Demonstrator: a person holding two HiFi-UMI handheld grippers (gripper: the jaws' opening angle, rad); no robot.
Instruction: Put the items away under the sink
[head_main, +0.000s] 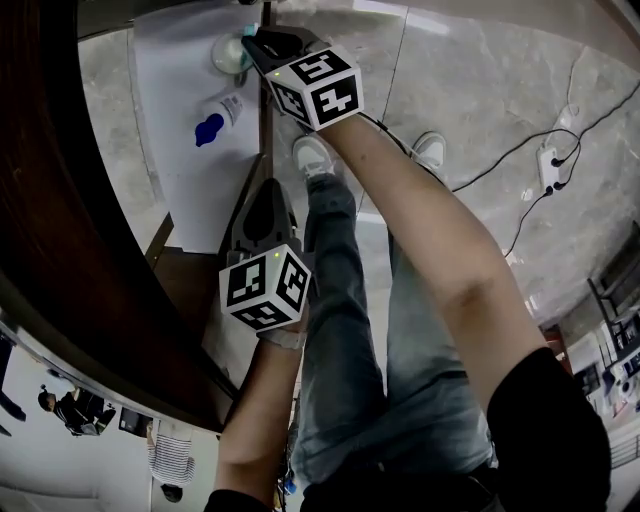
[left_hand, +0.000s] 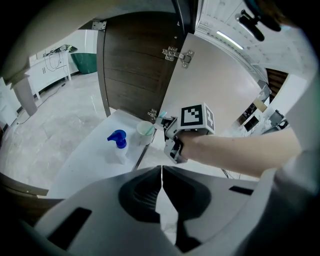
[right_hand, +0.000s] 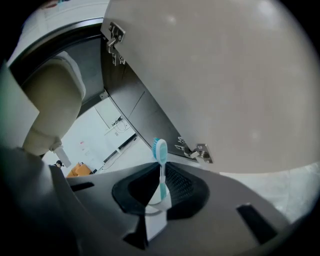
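In the head view the right arm stretches far forward, and the right gripper is close to one clear cup on the white cabinet floor. The left gripper is held nearer the body.

In the left gripper view the jaws are pressed together with nothing between them. One spray bottle with a blue head stands beside the cup, and two hinges show on the open door.

In the right gripper view the jaws pinch one toothbrush by its handle. It is teal and white, head up.

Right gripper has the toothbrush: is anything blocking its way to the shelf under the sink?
Nothing visible. The door is open, and the toothbrush is close by the cup on the shelf; the spray bottle stands apart.
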